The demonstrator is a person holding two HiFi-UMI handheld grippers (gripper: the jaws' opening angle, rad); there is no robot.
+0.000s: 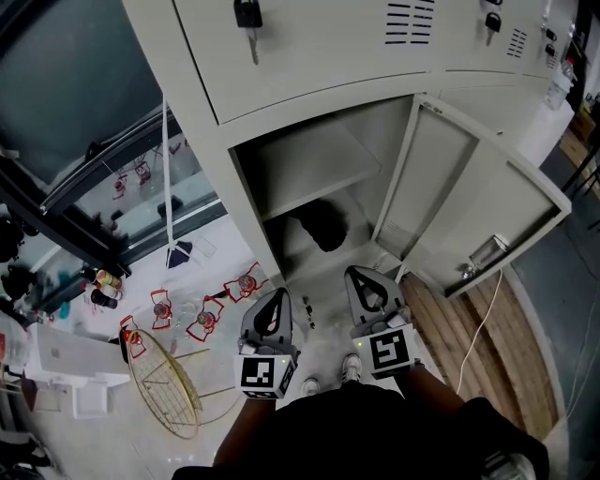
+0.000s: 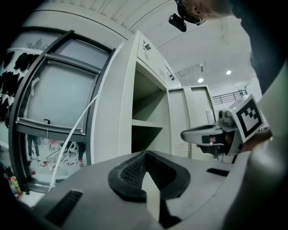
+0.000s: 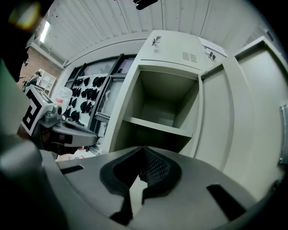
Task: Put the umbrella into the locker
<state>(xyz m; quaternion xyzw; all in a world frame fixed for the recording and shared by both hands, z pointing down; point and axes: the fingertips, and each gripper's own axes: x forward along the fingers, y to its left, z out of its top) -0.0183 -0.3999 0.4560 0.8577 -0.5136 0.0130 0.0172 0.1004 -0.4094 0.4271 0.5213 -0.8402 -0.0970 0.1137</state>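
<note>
The grey locker [image 1: 309, 159] stands open, with a shelf [image 1: 319, 173] dividing it. A dark bundle [image 1: 322, 225], apparently the folded umbrella, lies in the lower compartment under the shelf. My left gripper [image 1: 275, 307] and right gripper [image 1: 366, 279] hover side by side in front of the opening, both pointing at it. Both are shut with nothing between the jaws. In the left gripper view the left gripper [image 2: 145, 155] faces the locker's edge, and the right gripper [image 2: 198, 134] shows at the right. In the right gripper view the right gripper [image 3: 143, 151] faces the shelf [image 3: 155, 126].
The locker door [image 1: 483, 211] swings out to the right. Keys [image 1: 248, 23] hang from the locker doors above. On the floor to the left lie a yellow wire frame [image 1: 164, 380] and red wire items [image 1: 206, 319]. A white cable [image 1: 483, 314] crosses the wooden boards on the right.
</note>
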